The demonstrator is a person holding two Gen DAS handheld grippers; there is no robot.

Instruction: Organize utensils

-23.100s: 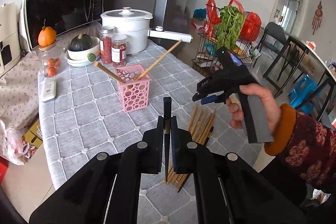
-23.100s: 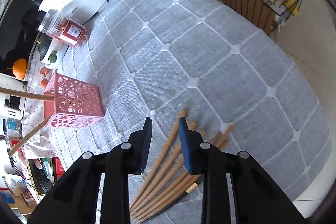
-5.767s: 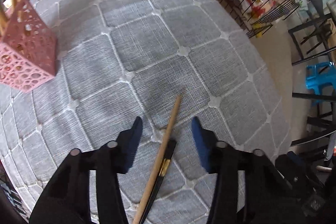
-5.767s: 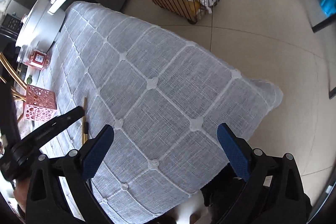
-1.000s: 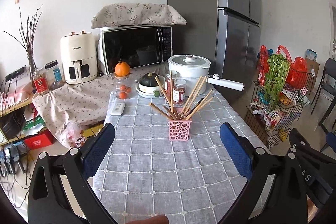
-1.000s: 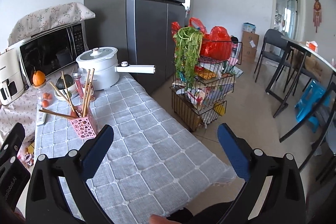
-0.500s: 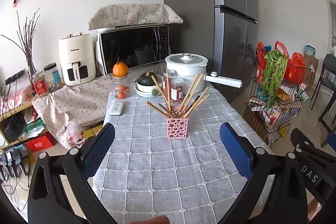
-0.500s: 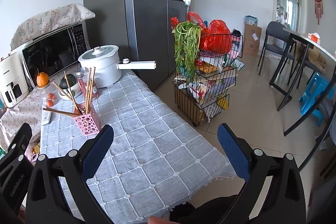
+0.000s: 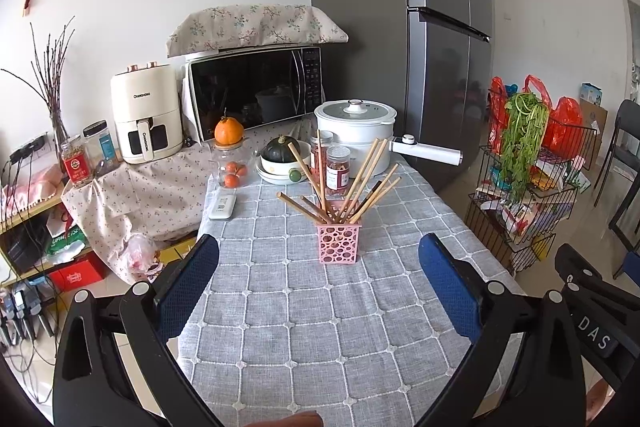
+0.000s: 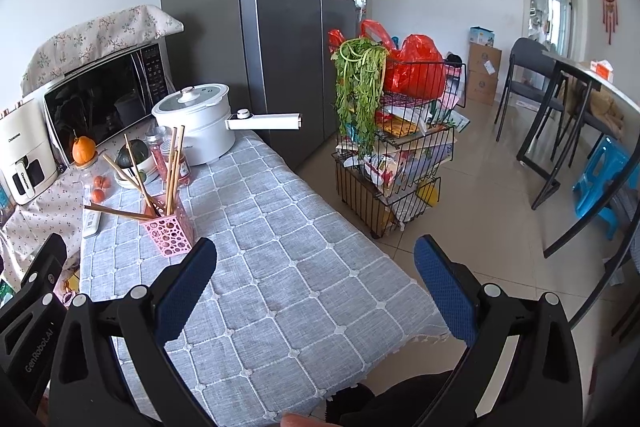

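A pink perforated holder [image 9: 338, 242] stands mid-table on the grey checked tablecloth [image 9: 320, 327]. Several wooden chopsticks [image 9: 352, 183] stand fanned out in it. The holder also shows in the right wrist view [image 10: 169, 229] at the left with the chopsticks [image 10: 172, 163]. My left gripper [image 9: 318, 283] is open wide and empty, held well back from the holder above the near end of the table. My right gripper [image 10: 316, 279] is open wide and empty, over the table's right near part.
A white pot [image 9: 354, 137] with a long handle, two red jars [image 9: 332, 167], a bowl with a squash [image 9: 282, 161], a jar topped by an orange [image 9: 229, 155] and a remote [image 9: 223, 206] stand at the far end. A wire rack [image 10: 394, 155] stands right of the table.
Both grippers have drawn slightly back and up from the table. The holder and chopsticks have not moved. Both grippers stay open.
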